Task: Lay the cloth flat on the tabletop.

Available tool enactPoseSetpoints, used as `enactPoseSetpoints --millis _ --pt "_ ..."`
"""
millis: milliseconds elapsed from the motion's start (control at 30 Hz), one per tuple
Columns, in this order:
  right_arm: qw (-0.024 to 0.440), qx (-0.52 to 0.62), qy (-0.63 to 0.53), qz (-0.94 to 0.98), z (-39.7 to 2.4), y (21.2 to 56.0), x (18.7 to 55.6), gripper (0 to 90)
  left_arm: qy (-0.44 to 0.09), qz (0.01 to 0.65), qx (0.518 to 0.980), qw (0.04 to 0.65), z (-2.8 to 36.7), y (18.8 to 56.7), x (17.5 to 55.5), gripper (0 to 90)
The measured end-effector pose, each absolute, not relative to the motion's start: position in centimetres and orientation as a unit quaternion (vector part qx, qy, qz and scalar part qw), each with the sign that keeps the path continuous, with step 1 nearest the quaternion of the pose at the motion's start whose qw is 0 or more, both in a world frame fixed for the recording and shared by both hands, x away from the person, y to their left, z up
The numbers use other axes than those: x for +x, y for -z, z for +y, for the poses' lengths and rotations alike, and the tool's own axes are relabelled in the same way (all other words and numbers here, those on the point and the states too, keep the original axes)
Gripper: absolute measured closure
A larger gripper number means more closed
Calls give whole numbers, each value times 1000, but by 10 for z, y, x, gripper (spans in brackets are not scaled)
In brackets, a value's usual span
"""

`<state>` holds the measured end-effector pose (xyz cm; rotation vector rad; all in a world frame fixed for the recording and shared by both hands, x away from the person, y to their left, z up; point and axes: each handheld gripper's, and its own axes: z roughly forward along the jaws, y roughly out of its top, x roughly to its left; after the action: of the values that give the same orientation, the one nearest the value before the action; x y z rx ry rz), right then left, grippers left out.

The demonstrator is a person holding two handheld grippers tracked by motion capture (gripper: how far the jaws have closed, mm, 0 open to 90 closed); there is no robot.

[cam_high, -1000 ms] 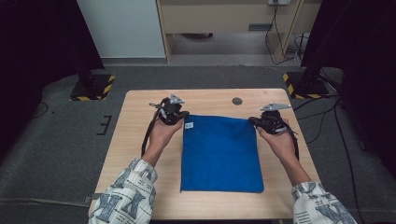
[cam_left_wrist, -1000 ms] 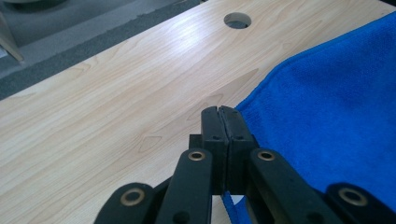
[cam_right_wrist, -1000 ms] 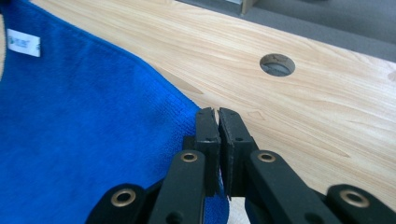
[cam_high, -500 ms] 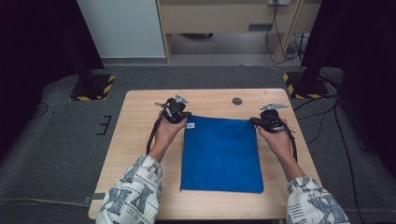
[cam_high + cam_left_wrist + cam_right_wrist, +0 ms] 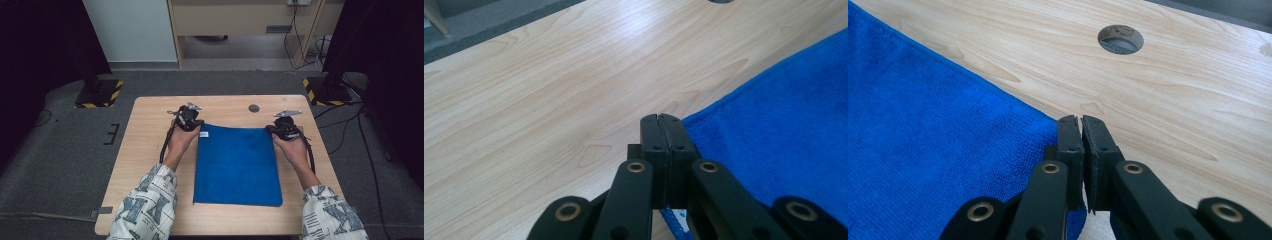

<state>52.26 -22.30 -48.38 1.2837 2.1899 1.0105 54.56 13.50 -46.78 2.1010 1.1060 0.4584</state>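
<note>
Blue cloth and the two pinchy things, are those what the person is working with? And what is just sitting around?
In use: blue cloth, pinched at its far corners by the left gripper and right gripper.

Just there: table, its round hole, striped stand feet on the floor.

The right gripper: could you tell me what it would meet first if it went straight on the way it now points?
Probably bare table: the right gripper aims low past the blue cloth; the round hole sits slightly aside.

Patterned white-and-grey sleeves [image 5: 145,210] are worn, and black grippers with brass-ringed pivots [image 5: 636,166], grey three-cornered top plates [image 5: 287,113] and trailing black cables [image 5: 165,142] are seen.
</note>
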Motion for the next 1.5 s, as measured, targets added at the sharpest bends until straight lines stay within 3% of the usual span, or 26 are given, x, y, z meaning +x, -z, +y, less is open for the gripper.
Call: enactPoseSetpoints --millis 1500 --pt "177 491 -334 785 -217 512 563 869 -176 451 821 301 135 508 579 896"
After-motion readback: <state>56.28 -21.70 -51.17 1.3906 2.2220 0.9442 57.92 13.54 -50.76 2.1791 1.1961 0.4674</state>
